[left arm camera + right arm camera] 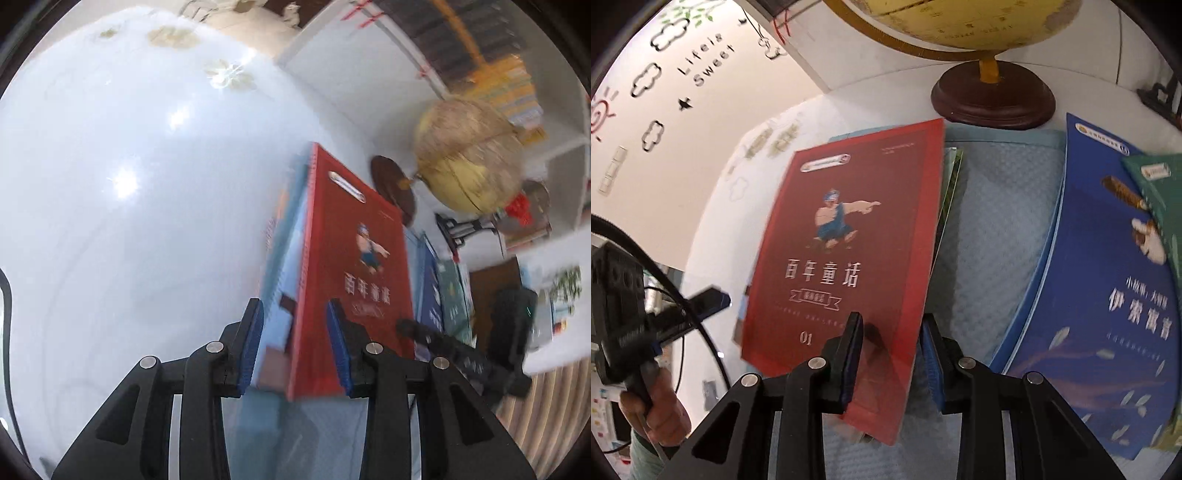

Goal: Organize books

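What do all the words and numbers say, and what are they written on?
"百年童话" and "01": red book.
"伊索寓言": blue book; the line above it is too blurred.
"Life is Sweet": wall.
Small labels on the red, blue and green book: too small to read.
Globe lettering: too blurred.
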### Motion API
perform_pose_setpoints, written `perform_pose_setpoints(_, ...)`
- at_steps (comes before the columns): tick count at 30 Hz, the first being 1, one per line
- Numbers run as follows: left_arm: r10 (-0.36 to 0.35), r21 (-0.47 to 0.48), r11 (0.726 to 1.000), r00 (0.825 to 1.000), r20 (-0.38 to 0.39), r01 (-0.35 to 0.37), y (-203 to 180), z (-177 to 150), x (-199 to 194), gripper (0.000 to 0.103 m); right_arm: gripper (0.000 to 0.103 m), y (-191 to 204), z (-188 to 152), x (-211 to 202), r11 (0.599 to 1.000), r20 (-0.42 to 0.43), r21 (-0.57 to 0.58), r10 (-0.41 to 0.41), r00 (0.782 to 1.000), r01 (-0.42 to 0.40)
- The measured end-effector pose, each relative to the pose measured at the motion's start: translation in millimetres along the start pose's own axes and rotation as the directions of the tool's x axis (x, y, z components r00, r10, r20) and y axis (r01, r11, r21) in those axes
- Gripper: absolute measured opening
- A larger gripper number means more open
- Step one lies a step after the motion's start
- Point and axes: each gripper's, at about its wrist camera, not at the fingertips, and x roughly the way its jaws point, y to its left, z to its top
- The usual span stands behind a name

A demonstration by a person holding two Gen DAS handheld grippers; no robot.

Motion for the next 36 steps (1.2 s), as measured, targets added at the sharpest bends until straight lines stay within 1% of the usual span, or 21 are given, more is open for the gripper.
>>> perform_pose_setpoints(3,0.002,0.013,1.000,1.000,-0.030,-0.002,-5.5,2.2,14.5,0.033,0.030,11.4,2.2,2.3,0.999,-0.021,-0.039,-0.036,0.999,0.035)
perform_pose_setpoints(6,0.044,0.072,0.997,0.999,-0.026,-0.042,-15.9,-1.3,16.8,0.033,0.031,21.1,-7.3,-0.7,0.996,-0.030,-0.069,-0.064,0.998,0.062)
perform_pose_setpoints(8,0.043,0.072,0.997,0.999,-0.034,-0.040,-15.9,-3.5,15.7,0.033,0.031,26.2,-14.7,-1.7,0.992,-0.028,-0.085,-0.091,0.995,0.088)
perform_pose_setpoints(9,0.039,0.072,0.997,0.998,-0.039,-0.036,-16.5,-4.8,15.7,0.033,0.033,28.8,-18.8,-3.0,0.991,-0.025,-0.091,-0.103,0.994,0.100)
perform_pose_setpoints(14,0.047,0.079,0.996,0.998,-0.031,-0.045,-16.4,-9.3,12.7,0.033,0.036,36.0,-35.1,-5.2,0.987,-0.033,-0.110,-0.124,0.992,0.119)
perform_pose_setpoints(18,0.061,0.079,0.995,0.998,-0.027,-0.058,-19.7,-8.1,15.6,0.033,0.039,41.7,-38.5,-3.7,0.979,-0.030,-0.149,-0.143,0.989,0.137)
perform_pose_setpoints(20,0.064,0.069,0.996,0.998,-0.022,-0.063,-19.3,-8.8,14.6,0.033,0.039,38.4,-38.7,-6.7,0.983,-0.032,-0.140,-0.123,0.992,0.117)
perform_pose_setpoints(23,0.095,0.068,0.993,0.995,0.024,-0.097,-24.3,-12.9,2.6,0.033,0.039,25.3,-41.7,-24.1,0.997,-0.021,-0.065,-0.044,0.999,0.042)
perform_pose_setpoints(25,0.098,0.086,0.991,0.994,0.044,-0.101,-34.9,-17.9,-7.7,0.033,0.040,8.9,-47.2,-46.2,1.000,0.016,-0.026,-0.016,1.000,0.016)
perform_pose_setpoints(26,0.097,0.102,0.990,0.994,0.049,-0.102,-41.6,-20.7,-11.9,0.033,0.046,4.7,-47.4,-51.4,1.000,0.029,-0.014,-0.014,0.999,0.014)
perform_pose_setpoints(27,0.097,0.124,0.987,0.994,0.052,-0.102,-52.2,-24.5,-14.6,0.033,0.055,-6.8,-50.8,-63.2,1.000,0.053,0.007,-0.015,0.999,0.014)
perform_pose_setpoints(28,0.095,0.141,0.985,0.994,0.050,-0.101,-62.1,-27.3,-14.3,0.033,0.057,-18.0,-54.2,-74.1,1.000,0.077,0.025,-0.019,0.997,0.017)
perform_pose_setpoints(30,0.070,0.184,0.980,0.997,0.033,-0.075,-90.3,-38.8,-9.7,0.033,0.057,-48.1,-62.4,-98.2,0.998,0.124,0.060,-0.038,0.992,0.031)
perform_pose_setpoints(32,0.034,0.222,0.975,0.999,-0.003,-0.033,-118.9,-51.5,2.5,0.036,0.057,-79.1,-67.6,-116.0,0.994,0.146,0.093,-0.077,0.986,0.064)
perform_pose_setpoints(33,0.014,0.246,0.969,0.999,-0.032,-0.006,-139.7,-60.5,15.5,0.036,0.057,-100.0,-68.6,-124.9,0.989,0.155,0.118,-0.102,0.983,0.084)
perform_pose_setpoints(35,0.012,0.274,0.962,0.998,-0.063,0.005,-166.9,-71.1,36.2,0.036,0.057,-138.7,-69.8,-140.2,0.979,0.172,0.172,-0.137,0.976,0.107)
perform_pose_setpoints(36,0.009,0.294,0.956,0.997,-0.079,0.014,-188.1,-78.8,54.0,0.036,0.057,-161.3,-69.7,-149.9,0.972,0.184,0.207,-0.154,0.971,0.115)
